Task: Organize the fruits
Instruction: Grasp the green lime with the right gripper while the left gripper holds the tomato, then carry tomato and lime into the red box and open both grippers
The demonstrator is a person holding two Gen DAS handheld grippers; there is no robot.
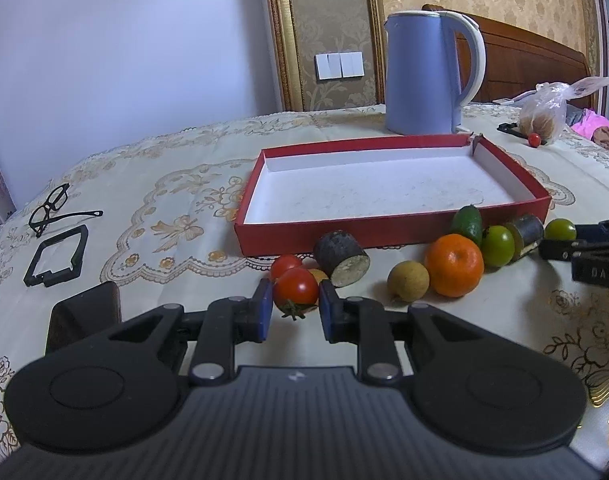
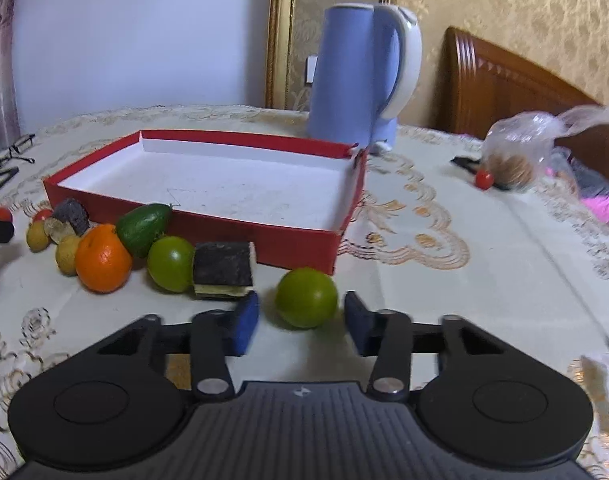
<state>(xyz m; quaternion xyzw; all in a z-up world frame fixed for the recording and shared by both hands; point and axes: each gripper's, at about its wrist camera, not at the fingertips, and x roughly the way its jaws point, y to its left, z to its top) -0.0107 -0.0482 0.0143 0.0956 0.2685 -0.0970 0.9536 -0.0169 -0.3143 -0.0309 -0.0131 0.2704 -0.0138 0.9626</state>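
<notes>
White "DAS"-like lettering, right claw [image 1: 584,256]

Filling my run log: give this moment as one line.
left tongs shut on red tomato | right tongs open around green tomato | box empty

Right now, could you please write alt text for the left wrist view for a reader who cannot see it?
The left gripper is shut on a red tomato on a lace tablecloth. Beyond it an orange, green fruits and two dark cut chunks lie before an empty red tray, with a blue kettle behind.
</notes>
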